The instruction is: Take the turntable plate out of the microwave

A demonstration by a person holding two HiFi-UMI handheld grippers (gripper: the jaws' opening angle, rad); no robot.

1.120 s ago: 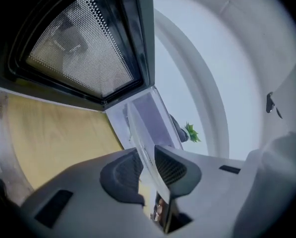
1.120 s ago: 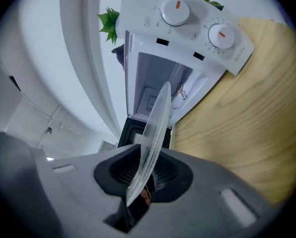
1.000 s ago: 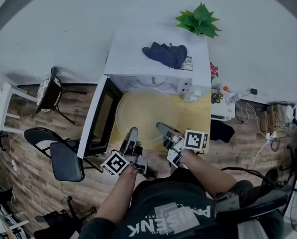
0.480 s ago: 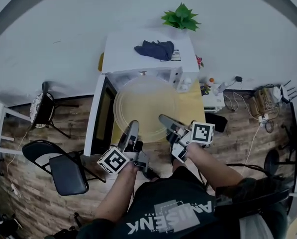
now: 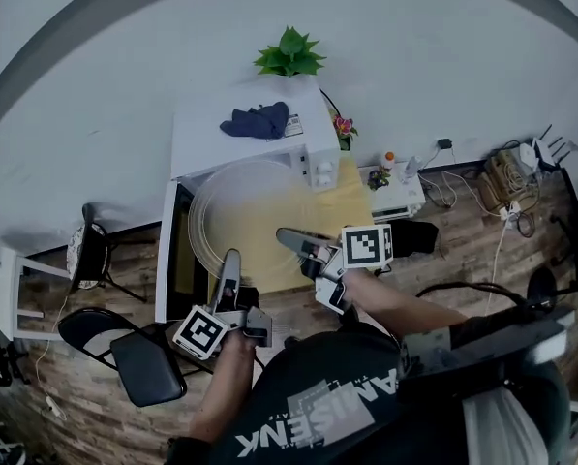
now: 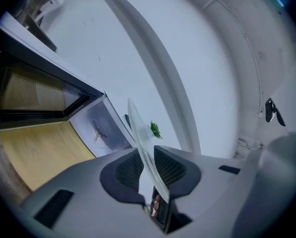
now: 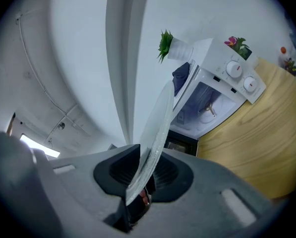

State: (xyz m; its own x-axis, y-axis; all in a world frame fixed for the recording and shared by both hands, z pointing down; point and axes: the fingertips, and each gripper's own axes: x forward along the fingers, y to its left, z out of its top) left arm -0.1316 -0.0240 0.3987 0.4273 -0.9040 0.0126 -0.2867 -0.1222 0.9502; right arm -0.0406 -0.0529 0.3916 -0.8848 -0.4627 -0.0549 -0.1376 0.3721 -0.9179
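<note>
The head view looks steeply down from above the white box-shaped microwave (image 5: 245, 139). Each gripper view rides close behind its fingers (image 6: 129, 171), facing the microwave's open cavity, which all three views share.

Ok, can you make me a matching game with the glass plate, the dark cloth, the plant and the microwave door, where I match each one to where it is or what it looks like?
Things:
1. glass plate
2. dark cloth
3. plant
4. microwave door

Match with:
A. green
B. swung open
C. lying on top of the microwave
D. gripped at its edge by the left tool and the right tool

Pairs: 1-D, 2-C, 3-A, 4-B.
</note>
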